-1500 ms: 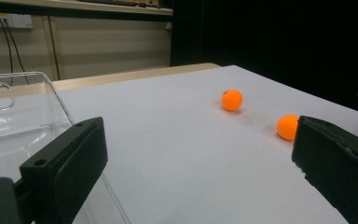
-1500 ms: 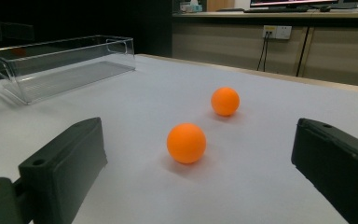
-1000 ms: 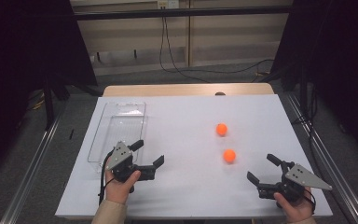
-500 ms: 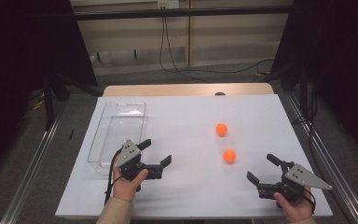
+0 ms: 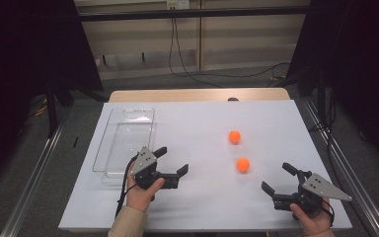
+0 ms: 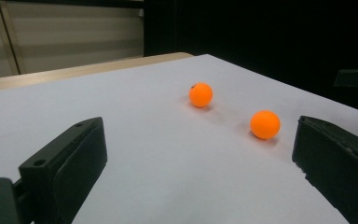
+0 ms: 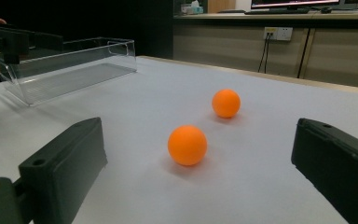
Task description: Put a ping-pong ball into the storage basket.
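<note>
Two orange balls lie on the white table: the near ball (image 5: 243,165) (image 6: 265,124) (image 7: 187,145) and the far ball (image 5: 234,137) (image 6: 200,94) (image 7: 226,103). My left gripper (image 5: 173,159) (image 6: 198,168) is open and holds nothing. It points right toward the balls from just right of the clear tray (image 5: 131,111), well short of them. At the front right, my right gripper (image 5: 275,177) (image 7: 198,172) is also open and holds nothing. It points left toward the near ball, which lies a short way ahead of its jaws.
The clear plastic tray (image 7: 74,70) lies lengthwise along the table's left side with nothing in it. The table's wooden far edge (image 5: 197,95) borders the white surface. Dark curtains and metal rails flank both sides.
My left gripper has moved right, away from the tray's front corner and toward the balls. The right gripper and both balls have stayed put.
</note>
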The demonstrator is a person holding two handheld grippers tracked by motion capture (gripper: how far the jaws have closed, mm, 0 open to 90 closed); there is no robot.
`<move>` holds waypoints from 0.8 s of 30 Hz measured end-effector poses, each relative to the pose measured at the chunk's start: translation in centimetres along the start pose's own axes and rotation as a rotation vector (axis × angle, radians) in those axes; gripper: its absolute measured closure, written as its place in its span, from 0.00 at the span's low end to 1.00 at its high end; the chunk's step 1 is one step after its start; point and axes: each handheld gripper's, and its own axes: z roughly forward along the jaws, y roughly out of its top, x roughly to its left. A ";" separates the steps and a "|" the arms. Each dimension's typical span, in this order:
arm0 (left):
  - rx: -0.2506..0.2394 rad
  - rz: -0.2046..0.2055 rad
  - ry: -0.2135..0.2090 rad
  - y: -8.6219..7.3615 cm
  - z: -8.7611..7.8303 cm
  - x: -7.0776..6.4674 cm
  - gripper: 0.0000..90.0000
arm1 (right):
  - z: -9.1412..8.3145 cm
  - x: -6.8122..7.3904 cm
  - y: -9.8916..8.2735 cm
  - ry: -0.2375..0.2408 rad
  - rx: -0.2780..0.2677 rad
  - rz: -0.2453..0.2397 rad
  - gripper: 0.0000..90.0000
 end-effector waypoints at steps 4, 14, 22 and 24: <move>0.007 0.005 -0.008 0.0 0.5 -0.1 0.03 | 0.0 0.0 0.0 0.000 0.001 0.001 0.03; 0.016 0.007 -0.022 0.1 1.4 -0.3 0.03 | 0.0 0.0 0.0 0.002 -0.001 0.000 0.03; 0.028 0.003 -0.039 0.1 2.4 -0.6 0.03 | 0.0 0.0 0.0 0.001 -0.003 -0.001 0.03; 0.031 0.000 -0.041 0.1 2.6 -0.6 0.03 | 0.0 0.0 0.0 0.002 -0.004 0.000 0.03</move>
